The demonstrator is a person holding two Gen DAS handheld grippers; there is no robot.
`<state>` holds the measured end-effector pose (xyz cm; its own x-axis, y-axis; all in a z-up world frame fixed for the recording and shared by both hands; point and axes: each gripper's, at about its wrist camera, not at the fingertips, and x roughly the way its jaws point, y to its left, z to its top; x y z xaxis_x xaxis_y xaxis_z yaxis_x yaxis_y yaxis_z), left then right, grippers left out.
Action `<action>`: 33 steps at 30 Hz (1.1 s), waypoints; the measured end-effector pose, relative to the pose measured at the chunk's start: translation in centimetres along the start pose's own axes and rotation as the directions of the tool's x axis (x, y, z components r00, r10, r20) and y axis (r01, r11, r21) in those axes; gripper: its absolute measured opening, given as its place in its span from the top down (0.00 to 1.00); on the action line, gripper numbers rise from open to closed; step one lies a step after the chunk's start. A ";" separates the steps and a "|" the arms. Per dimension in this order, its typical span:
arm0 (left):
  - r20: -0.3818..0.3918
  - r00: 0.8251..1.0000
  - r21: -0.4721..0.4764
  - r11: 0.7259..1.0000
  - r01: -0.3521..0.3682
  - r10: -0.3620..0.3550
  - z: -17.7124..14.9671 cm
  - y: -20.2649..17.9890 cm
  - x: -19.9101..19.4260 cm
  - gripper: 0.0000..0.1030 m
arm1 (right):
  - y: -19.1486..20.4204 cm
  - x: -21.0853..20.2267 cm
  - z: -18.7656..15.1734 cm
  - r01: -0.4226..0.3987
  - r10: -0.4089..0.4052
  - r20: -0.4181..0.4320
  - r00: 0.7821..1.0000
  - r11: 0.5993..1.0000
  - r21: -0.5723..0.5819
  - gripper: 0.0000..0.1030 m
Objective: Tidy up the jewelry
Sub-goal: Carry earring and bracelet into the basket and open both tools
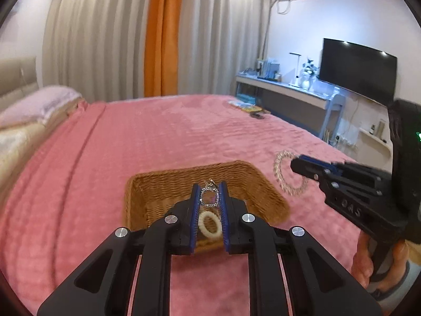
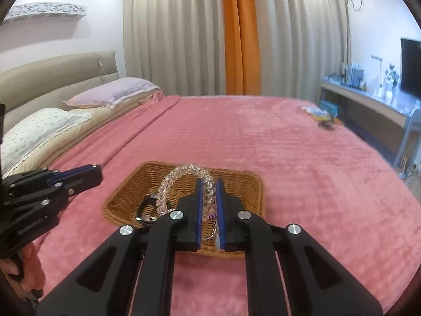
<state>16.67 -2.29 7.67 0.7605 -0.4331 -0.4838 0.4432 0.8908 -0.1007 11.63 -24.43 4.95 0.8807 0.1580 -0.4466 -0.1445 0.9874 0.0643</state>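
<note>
The left gripper (image 1: 209, 197) is seen nearly closed, its 2 blue-lined jaws clamped on a small rhinestone earring (image 1: 209, 196) with a square frame, which is held above the wicker basket (image 1: 163, 184). The right gripper (image 2: 209, 197) is likewise pinched almost shut on a clear beaded bracelet (image 2: 168, 184), whose loop arches up and to the left of the jaws over the same basket. Part of the bracelet is hidden between the pads, and a thin chain with a purple detail lower in the gap cannot be made out clearly. In the basket, a cream ring (image 1: 209, 223) is seen between the left fingers, partly cut off by them, and a dark curved piece (image 2: 146, 210) lies at the near left, its form uncertain. The basket's near edge is covered by both tools. The basket rests on a pink bedspread (image 2: 289, 158). Further off, 2 pillows (image 2: 113, 92) lie against a beige headboard, grey and orange curtains (image 2: 236, 39) hang behind, and a desk with a dark screen (image 1: 357, 71) stands to the right. Small items at the bed's far corner (image 1: 250, 108) are too blurred to identify.
</note>
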 end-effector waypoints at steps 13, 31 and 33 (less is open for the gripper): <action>-0.106 0.994 -0.106 0.994 -0.028 0.016 -3.2 3.7 10.4 0.88 | -0.2 13.2 -1.5 0.024 -0.015 -0.208 0.978 0.999 0.038 0.92; -0.058 0.998 -0.064 0.998 0.007 -0.010 -2.1 0.4 3.0 0.58 | -1.7 6.4 -1.0 -0.017 0.034 -0.173 0.984 0.995 0.097 0.59; -0.032 0.999 -0.055 0.998 0.011 -0.012 -1.9 -0.6 0.8 0.54 | -2.2 3.2 -0.7 -0.039 0.053 -0.138 0.989 0.994 0.100 0.59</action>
<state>16.14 -2.93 5.67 0.7396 -0.4394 -0.5098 0.4243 0.8924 -0.1537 14.47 -26.11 2.75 0.8009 0.2076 -0.5617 -0.1333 0.9762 0.1708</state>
